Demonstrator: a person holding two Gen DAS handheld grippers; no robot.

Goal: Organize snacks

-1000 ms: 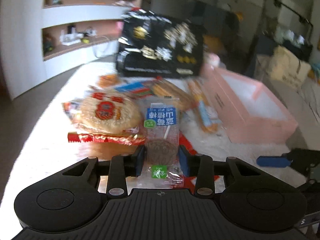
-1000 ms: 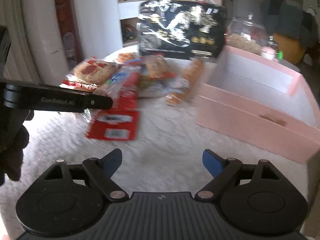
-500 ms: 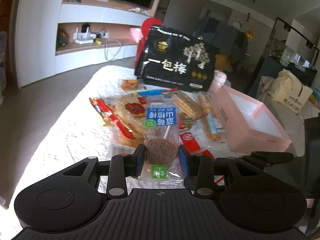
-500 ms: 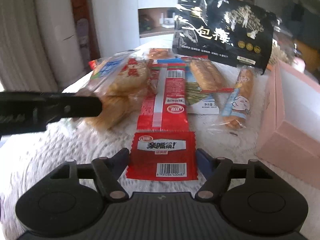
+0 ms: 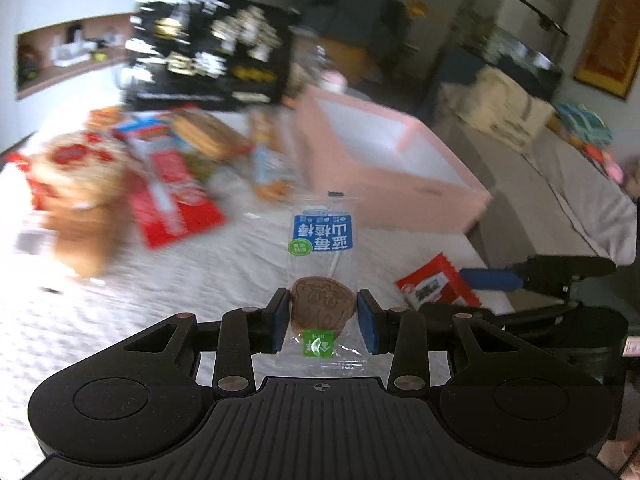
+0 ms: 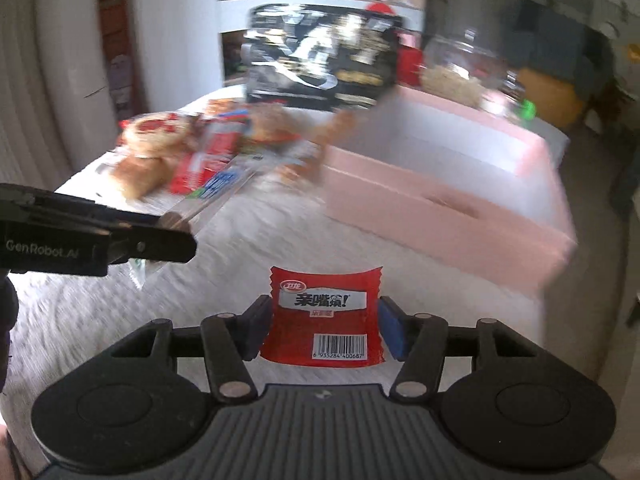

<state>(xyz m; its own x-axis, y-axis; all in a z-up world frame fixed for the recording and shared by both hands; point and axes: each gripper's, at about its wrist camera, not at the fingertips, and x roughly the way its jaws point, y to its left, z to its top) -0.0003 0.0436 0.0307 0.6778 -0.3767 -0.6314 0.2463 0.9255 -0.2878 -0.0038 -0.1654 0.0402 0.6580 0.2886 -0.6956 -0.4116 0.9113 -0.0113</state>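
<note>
Both grippers are loaded, and the pink box (image 5: 400, 184) looks to be the destination. Between the pads of the left gripper (image 5: 322, 321) a clear lollipop packet (image 5: 322, 240) is clamped at the brown candy disc, the stiffest part, presumably so that the thin film is not crushed or let slip. Its long axis is carried straight ahead along the fingers, blue label end leading and aimed towards the near wall of the box, and it is held clear above the white quilted cover (image 5: 120, 312). On the right gripper (image 6: 323, 328) the jaws are closing, and a red sachet (image 6: 325, 316) is already pinched across its width between them; it is gripped low by the two side edges, so the printed face is kept upward, barcode end nearest the camera and serrated top edge pointing forward, again towards the box (image 6: 448, 216). That box is seen open and white inside, with nothing made out in it through the blur. Behind, other snacks are left in a loose pile (image 6: 208, 152) in front of a big black bag (image 6: 320, 60), so much sorting is judged to remain.
</note>
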